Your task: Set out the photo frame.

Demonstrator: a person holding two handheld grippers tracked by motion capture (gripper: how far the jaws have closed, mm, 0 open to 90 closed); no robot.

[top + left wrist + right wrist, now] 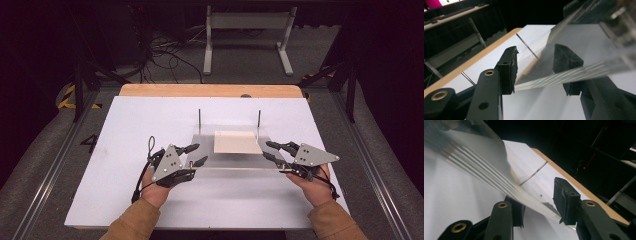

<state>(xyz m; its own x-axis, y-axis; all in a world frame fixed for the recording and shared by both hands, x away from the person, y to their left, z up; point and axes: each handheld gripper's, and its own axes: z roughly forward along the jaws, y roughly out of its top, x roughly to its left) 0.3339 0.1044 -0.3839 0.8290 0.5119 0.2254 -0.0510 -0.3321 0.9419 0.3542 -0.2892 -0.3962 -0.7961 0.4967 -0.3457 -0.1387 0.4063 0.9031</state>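
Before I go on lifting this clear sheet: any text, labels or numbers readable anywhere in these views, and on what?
None can be read.
Clear sheet: no print.
Pale block under it: blank.
Grey plates on the left gripper and right gripper: only holes.
Pink screen at the far edge: too blurred to read.

The room is dim, its edges falling away into black. Grey carpet covers the floor beyond the white-topped table, whose far rim shows bare wood. A pale metal stand sits further back, with black cables tangled beside it (yellow-black hazard tape marks the left floor).
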